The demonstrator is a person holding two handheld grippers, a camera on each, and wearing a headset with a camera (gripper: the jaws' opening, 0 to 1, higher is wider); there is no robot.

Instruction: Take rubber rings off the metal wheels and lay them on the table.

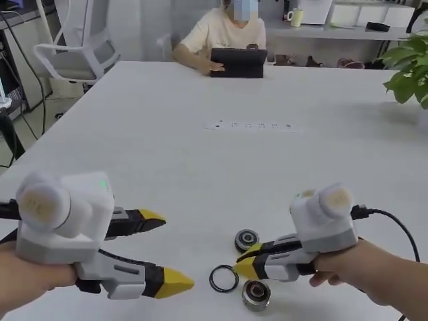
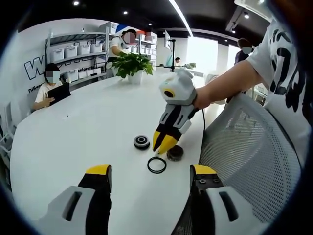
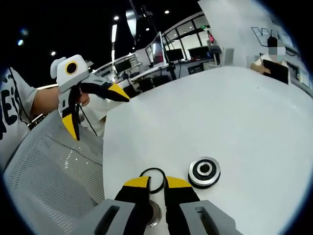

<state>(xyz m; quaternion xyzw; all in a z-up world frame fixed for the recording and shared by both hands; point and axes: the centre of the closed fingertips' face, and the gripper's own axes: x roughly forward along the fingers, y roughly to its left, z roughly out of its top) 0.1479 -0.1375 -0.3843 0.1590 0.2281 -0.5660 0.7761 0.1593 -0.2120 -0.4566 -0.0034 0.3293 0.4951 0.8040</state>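
Note:
A loose black rubber ring lies flat on the white table. One wheel with its black ring still on sits just beyond it. A bare metal wheel lies at the near edge. My right gripper hovers over the ring and the bare wheel, jaws nearly together with nothing between them. In the right gripper view the ring and the ringed wheel lie just past the gripper. To the left, my left gripper is open and empty, its tips aimed at the ring.
A person with a dark tablet sits at the far end of the table. A potted plant stands at the right edge. A mesh chair is by the near edge. A small paper strip lies mid-table.

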